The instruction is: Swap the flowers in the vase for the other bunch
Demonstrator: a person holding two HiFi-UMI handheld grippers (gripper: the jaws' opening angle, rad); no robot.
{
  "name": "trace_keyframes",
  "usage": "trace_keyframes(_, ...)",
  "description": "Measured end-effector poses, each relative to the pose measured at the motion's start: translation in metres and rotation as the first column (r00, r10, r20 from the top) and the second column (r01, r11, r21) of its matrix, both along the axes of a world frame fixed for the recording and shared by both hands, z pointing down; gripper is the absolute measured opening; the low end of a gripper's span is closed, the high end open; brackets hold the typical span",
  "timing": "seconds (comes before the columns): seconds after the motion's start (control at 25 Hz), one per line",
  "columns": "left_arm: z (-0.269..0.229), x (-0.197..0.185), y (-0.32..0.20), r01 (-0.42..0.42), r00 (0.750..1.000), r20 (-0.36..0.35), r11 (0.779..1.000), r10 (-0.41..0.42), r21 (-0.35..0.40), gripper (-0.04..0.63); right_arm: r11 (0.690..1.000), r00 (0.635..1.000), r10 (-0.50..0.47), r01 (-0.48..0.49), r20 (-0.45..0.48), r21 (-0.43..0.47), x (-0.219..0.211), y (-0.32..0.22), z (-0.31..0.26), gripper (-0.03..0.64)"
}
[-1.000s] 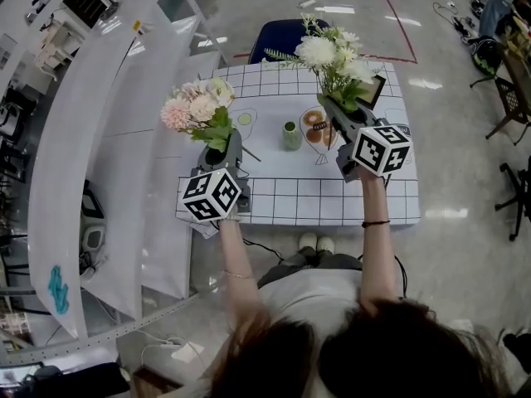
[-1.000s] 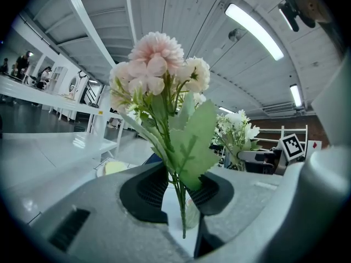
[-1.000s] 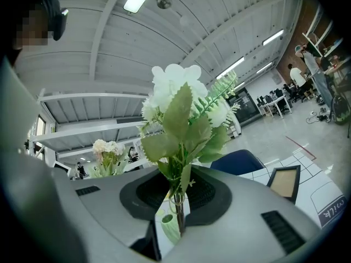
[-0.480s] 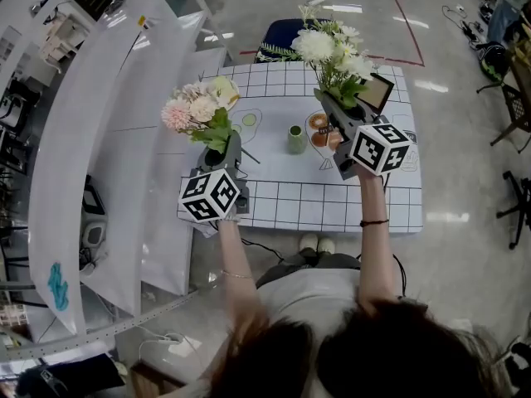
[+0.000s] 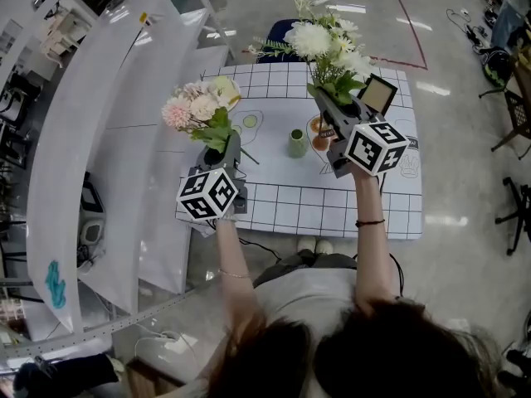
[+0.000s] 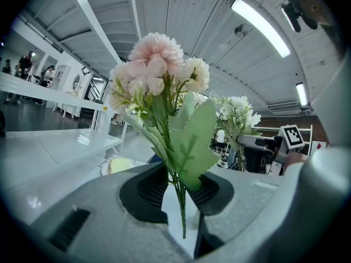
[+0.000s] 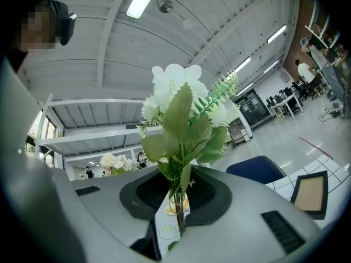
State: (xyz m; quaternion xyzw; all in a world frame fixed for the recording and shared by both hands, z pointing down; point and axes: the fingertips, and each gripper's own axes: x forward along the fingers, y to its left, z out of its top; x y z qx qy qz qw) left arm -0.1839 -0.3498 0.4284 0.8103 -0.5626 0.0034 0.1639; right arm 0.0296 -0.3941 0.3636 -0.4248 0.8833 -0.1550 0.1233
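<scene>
Above the gridded table (image 5: 332, 206) | left tongs (image 6: 176, 193) clamp pink pompom bunch (image 6: 156, 64) | right tongs (image 7: 178, 201) clamp white frilly bunch (image 7: 175, 89)

A table (image 5: 332, 210) covered by a white cloth ruled in black squares stands on a grey floor (image 5: 465, 139). A blue chair (image 5: 278, 33) is at its far side, and a small dark-framed board (image 5: 377, 94) sits near its far right corner. Long white panels (image 5: 108, 139) run along the left. A red line (image 5: 412, 27) marks the floor beyond. Strip lights (image 6: 260, 26) run along the white ceiling.
</scene>
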Motion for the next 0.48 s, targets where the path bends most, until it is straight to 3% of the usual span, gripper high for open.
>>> trace_keyframes(0.48,0.009,-0.006,-0.001,0.016,1.000,0.003,0.999,-0.016,-0.028,0.089,0.998,0.996,-0.038,0.033,0.079,0.057,-0.019,-0.004,-0.014,0.071)
